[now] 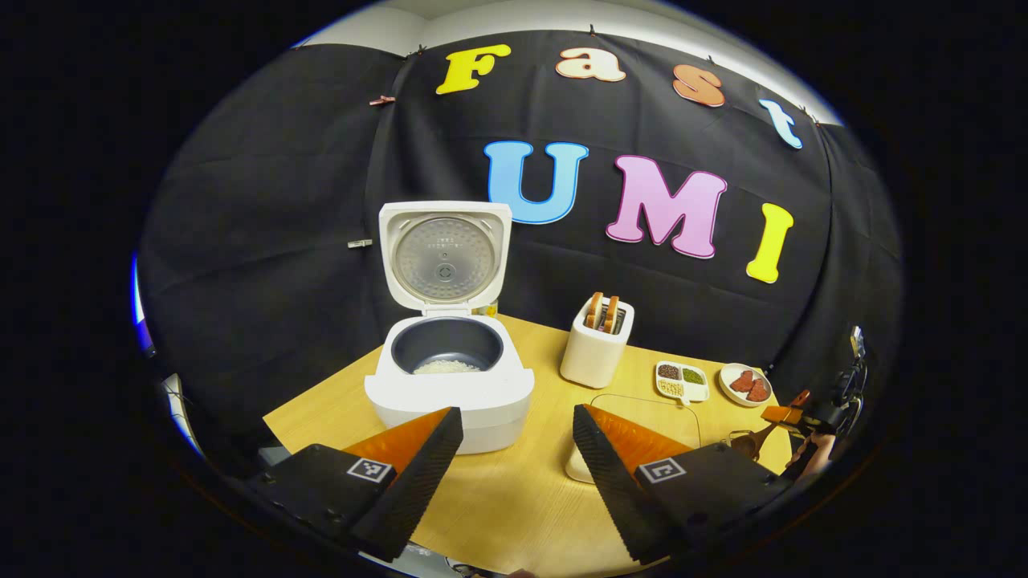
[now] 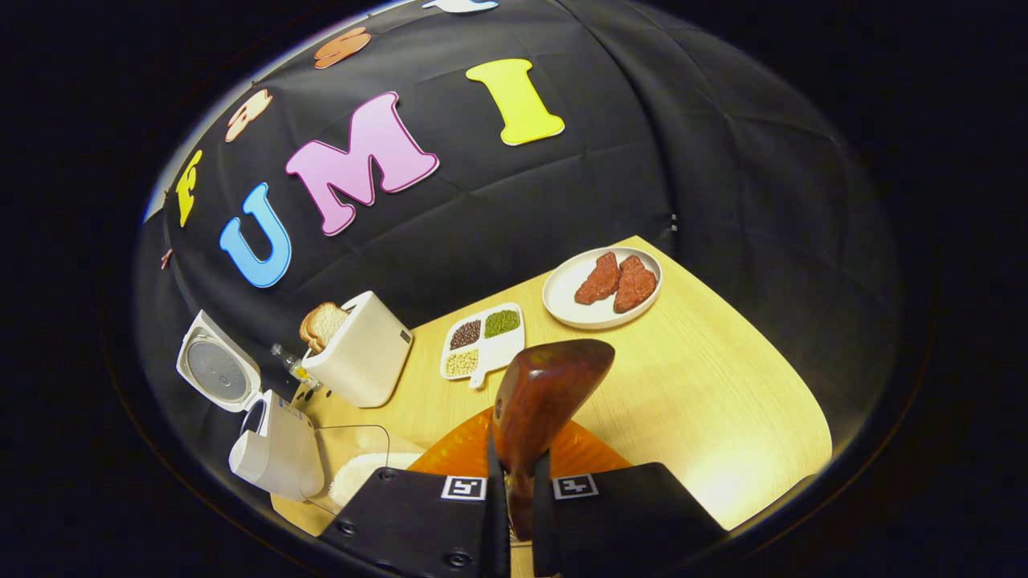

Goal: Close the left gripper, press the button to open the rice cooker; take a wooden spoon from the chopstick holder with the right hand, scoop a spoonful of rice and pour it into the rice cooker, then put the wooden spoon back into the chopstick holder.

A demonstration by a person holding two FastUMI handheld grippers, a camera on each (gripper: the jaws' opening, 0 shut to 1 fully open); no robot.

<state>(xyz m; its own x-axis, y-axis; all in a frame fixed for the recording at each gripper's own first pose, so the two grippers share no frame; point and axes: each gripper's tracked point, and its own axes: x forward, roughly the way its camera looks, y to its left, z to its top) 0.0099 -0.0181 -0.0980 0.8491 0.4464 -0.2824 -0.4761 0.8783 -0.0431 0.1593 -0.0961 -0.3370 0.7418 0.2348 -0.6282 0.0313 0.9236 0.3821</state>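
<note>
Left gripper (image 1: pixel 514 449) hangs above the near table edge, fingers spread wide with nothing between them, bare wood-grain table (image 1: pixel 514 498) showing in the gap. Straight ahead stands the rice cooker (image 1: pixel 450 385), white, rounded, lid (image 1: pixel 444 255) tipped upright; the dark inner pot holds a small patch of white rice (image 1: pixel 446 367) at the bottom. Open tabletop lies between cooker and toaster (image 1: pixel 596 349), a smooth white box with two bread slices standing in its slots. Right of it a divided white dish (image 1: pixel 683 380) of beans and grains, then a round white plate (image 1: pixel 745 384) with two reddish pieces near the table's far right edge. A clear-walled container (image 2: pixel 353 470) of rice sits just beside the cooker. Right gripper (image 2: pixel 514 498) has its fingers narrowed onto the handle of the wooden spoon (image 2: pixel 546 393), glossy reddish-brown, bowl raised toward the camera above the table. Open tabletop spreads to the spoon's right, up to the curved table edge.
</note>
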